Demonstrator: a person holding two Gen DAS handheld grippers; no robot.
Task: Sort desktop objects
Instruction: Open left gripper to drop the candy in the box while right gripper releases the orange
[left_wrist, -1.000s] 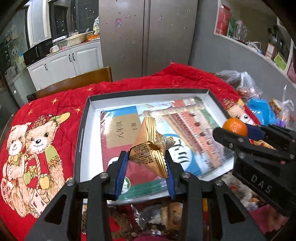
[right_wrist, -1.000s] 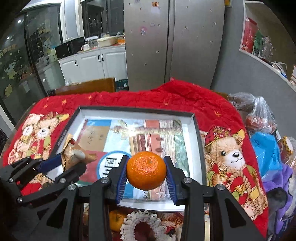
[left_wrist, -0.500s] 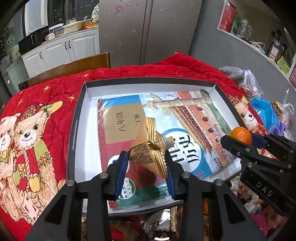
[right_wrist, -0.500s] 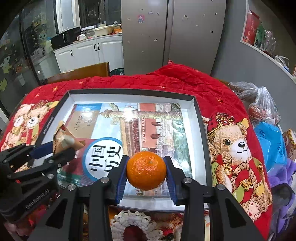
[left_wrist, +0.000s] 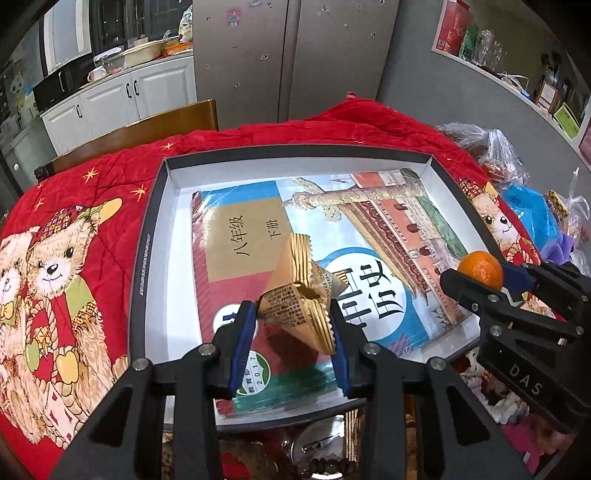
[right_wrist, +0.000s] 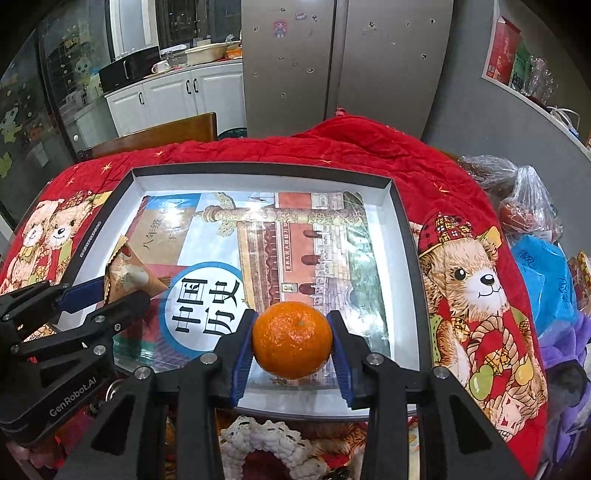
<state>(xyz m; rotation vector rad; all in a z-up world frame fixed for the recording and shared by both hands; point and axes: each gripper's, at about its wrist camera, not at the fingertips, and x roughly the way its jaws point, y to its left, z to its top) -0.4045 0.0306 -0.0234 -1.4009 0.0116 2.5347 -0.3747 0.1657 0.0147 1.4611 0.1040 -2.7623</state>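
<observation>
While both grippers hang above the near edge of the tray (left_wrist: 142, 258), noted as follows; left gripper (left_wrist: 291, 332) closed on a gold snack packet (left_wrist: 299, 295), blue pads (left_wrist: 243, 339) pressing its crumpled lower part from both sides, packet tilted with one sealed end pointing up and away; left jaws lately eased open a trifle, packet between them and gripped; right gripper (right_wrist: 291, 341) closed on an orange (right_wrist: 291, 339), blue pads (right_wrist: 242, 354) bearing on the fruit's left and right flanks, stem scar facing up; both loads held clear of the tray, above the book (right_wrist: 280, 258).

Tray: shallow, dark rim, white inner walls, set on a red quilt (left_wrist: 66, 258) printed with teddy bears; book lying flat inside, cover showing a red palace gate, a carved column and a round white badge with large characters; book filling most of the tray floor.

Right gripper seen from the left camera at the tray's near right corner; left gripper seen from the right camera at the tray's near left side.

Beyond the quilt: wooden chair back (left_wrist: 147, 129), steel fridge (right_wrist: 343, 66), white cabinets (left_wrist: 122, 103); plastic bags (right_wrist: 532, 195) right of the quilt.
</observation>
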